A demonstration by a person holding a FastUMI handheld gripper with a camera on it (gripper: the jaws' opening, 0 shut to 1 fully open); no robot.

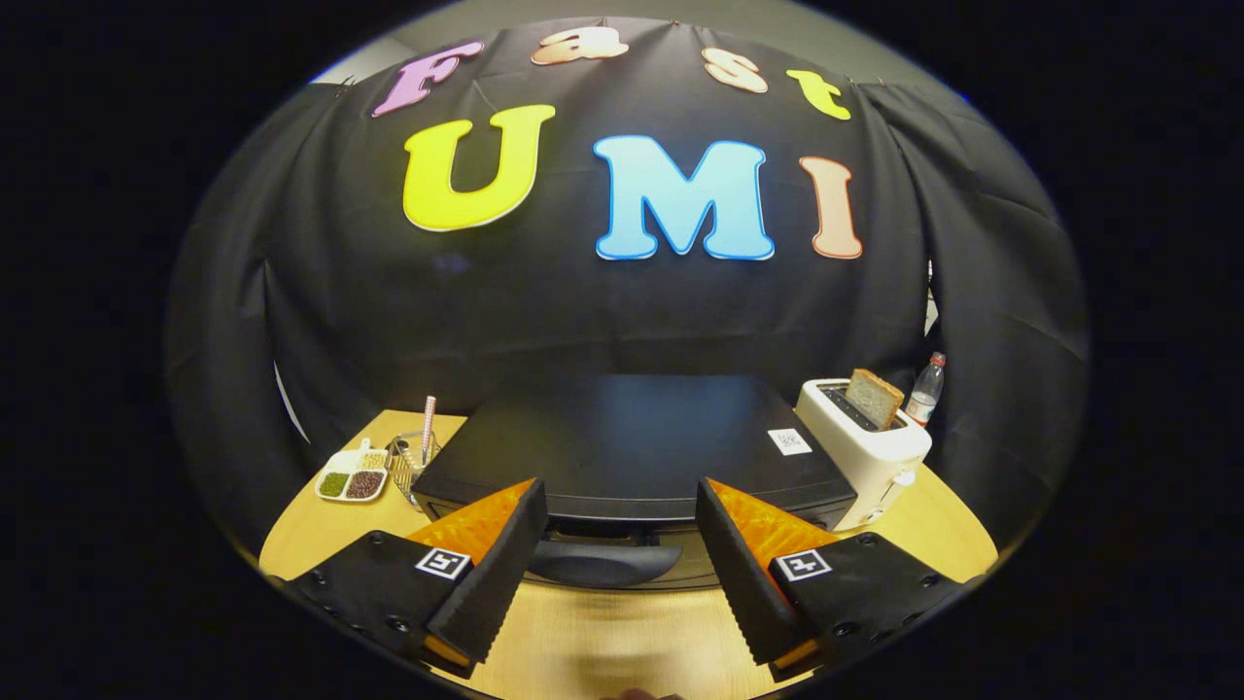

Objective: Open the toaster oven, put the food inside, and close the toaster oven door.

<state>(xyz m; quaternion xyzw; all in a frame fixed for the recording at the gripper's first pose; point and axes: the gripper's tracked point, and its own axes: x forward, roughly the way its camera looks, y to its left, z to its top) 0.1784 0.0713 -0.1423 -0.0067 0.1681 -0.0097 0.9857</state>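
A black toaster oven (632, 442) sits on the wooden table (603, 642) just beyond my fingers, seen from above and in front. Its door is closed, and the dark curved handle (603, 562) runs across the front, level with my fingertips. My gripper (620, 506) is open, its two fingers spread wide to either side of the handle, with nothing held between them. I cannot tell whether the fingertips touch the oven front. A slice of bread (872, 396) stands in a white pop-up toaster (865, 447) right of the oven.
Left of the oven lie a white divided dish (352, 479) with beans and a wire holder (413, 462) with a striped straw. A plastic bottle (926, 389) stands behind the white toaster. Black cloth walls close the booth behind and beside the table.
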